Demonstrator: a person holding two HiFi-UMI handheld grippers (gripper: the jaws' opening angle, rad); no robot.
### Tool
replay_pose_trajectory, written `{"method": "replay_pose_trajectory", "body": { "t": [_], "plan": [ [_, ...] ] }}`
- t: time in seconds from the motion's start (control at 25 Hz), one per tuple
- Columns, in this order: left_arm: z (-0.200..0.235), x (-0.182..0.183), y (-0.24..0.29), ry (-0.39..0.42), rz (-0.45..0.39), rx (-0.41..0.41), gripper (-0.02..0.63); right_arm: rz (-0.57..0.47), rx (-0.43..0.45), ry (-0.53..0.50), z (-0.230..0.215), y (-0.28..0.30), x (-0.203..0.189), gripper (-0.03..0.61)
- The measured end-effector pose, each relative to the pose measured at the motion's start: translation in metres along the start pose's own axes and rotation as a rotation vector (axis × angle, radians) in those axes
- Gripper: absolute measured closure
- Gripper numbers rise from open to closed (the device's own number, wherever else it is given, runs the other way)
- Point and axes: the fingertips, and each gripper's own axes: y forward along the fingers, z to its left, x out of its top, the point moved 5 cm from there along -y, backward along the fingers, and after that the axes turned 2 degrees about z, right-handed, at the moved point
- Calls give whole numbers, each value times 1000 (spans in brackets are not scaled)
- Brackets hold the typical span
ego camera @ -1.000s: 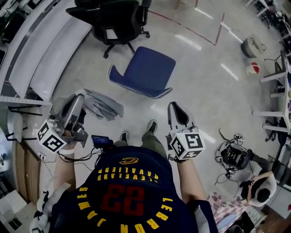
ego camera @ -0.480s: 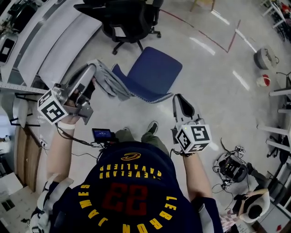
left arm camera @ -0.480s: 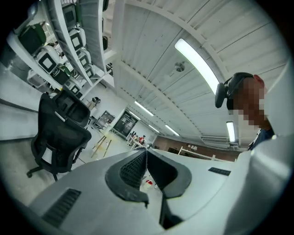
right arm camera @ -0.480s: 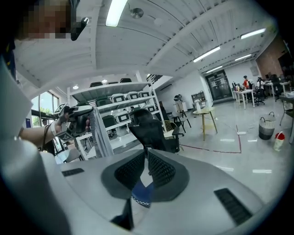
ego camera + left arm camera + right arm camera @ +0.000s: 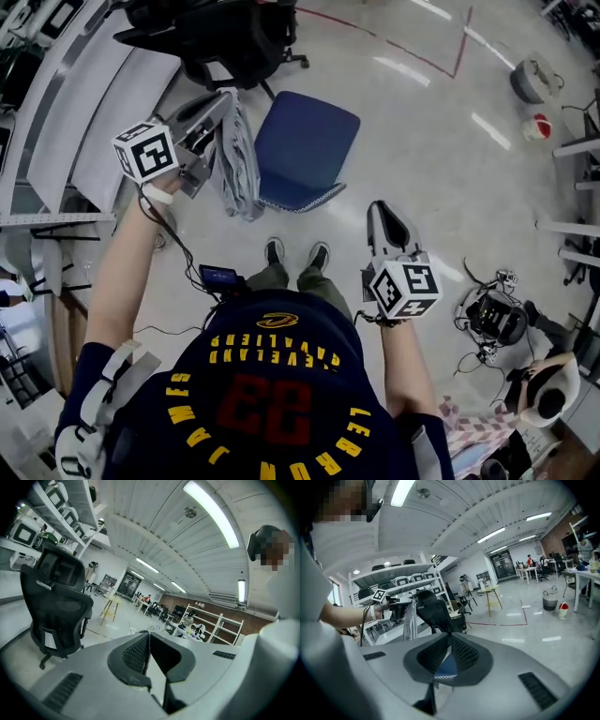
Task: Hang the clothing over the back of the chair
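Note:
A grey garment [image 5: 239, 164] hangs from my left gripper [image 5: 225, 97], which is shut on its top edge, just left of the blue chair [image 5: 309, 141]. In the left gripper view the jaws [image 5: 147, 633] are closed with only a wisp of fabric at their tip; the rest of the garment is hidden below. My right gripper [image 5: 382, 208] is shut and holds nothing, near the chair's right side. In the right gripper view the jaws [image 5: 450, 636] meet, the blue chair [image 5: 444, 668] shows under them, and the hanging garment [image 5: 409, 620] shows at left.
A black office chair [image 5: 225, 37] stands behind the blue chair, also the black office chair [image 5: 58, 606]. White desks [image 5: 66, 112] run along the left. A device with cables [image 5: 492, 319] lies on the floor at right, near a seated person [image 5: 544, 394].
My left gripper has swung forward and to the right with the grey garment, from beside my feet to the blue chair's left edge. The right gripper has shifted forward a little.

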Motion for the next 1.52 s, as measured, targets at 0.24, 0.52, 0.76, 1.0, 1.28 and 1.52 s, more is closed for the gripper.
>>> {"method": "replay_pose_trajectory", "body": {
  "t": [0.24,0.52,0.76,1.0,1.28,1.52],
  "plan": [
    [52,-23,46,-63,95,17,598,22,-109,67,-19,-20,-20,546],
    [115,-72,90,-120,272,19,597,14,-194,119,-18,-22,-26,546],
    [157,-126,106,-124,465,32,587,24,-244,150,-20,-14,-29,546],
    [177,-163,101,-142,607,16,470,59,-241,170,-16,10,-38,546],
    [199,-178,87,-137,707,58,379,66,-215,174,-11,31,-32,546],
    [214,-178,69,-113,778,97,379,74,-203,194,-8,36,-35,546]
  ]
}}
